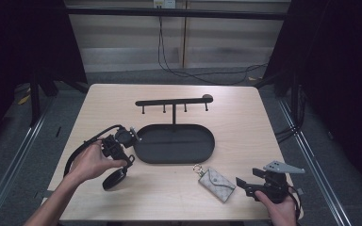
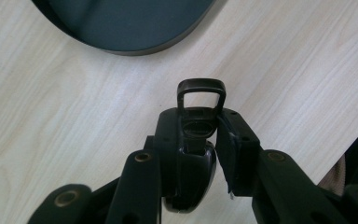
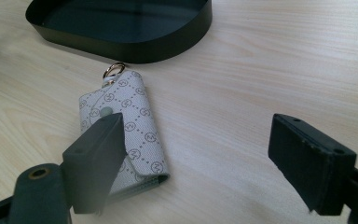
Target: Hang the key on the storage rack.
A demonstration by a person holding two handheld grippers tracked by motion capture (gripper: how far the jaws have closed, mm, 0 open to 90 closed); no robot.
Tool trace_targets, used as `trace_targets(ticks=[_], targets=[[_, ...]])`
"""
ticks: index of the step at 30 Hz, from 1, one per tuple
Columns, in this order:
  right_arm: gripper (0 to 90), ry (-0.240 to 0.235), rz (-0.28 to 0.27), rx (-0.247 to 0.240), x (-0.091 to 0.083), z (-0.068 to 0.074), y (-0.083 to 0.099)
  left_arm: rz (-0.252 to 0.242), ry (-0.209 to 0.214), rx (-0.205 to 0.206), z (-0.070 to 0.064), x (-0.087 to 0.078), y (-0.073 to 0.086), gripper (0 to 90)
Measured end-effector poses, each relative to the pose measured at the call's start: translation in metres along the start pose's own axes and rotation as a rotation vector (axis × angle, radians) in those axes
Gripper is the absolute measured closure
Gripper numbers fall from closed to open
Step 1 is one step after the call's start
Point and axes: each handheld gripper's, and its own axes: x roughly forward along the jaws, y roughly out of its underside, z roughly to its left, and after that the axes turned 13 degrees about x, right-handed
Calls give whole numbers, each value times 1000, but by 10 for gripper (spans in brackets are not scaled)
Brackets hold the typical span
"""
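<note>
Your left tool is clamped on a dark key fob; keep it level. Your right tool gapes wide, so close squarely on the key pouch at its ten o'clock.

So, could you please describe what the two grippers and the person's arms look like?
Both grippers are black. The left gripper trails a looping black cable. The right gripper carries a grey three-cornered plate on top. Its fingers are blocky with flat pads. The forearms show no sleeves.

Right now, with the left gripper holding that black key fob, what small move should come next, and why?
Probably lift the left gripper toward the hook rack: it is shut on the key fob, whose loop sticks out free, and the hooks hang bare above the tray.
</note>
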Motion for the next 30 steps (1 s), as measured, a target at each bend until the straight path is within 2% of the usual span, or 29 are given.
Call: trace_targets(ticks=[1,5,7,17,20,30], targets=[[191,0,0,0,0,0,0,5,0,9,1,-2,0,706],[191,0,0,2,0,0,0,-26,-3,-23,4,-10,3,706],[191,0,1,3,0,0,0,-29,2,-28,5,-13,4,707],[192,1,3,4,0,0,0,-43,-22,-56,13,-34,6,706],[194,-2,4,7,1,0,0,-40,-46,-61,14,-43,5,706],[194,-4,6,9,1,-1,0,-36,-54,-72,18,-57,2,707]])
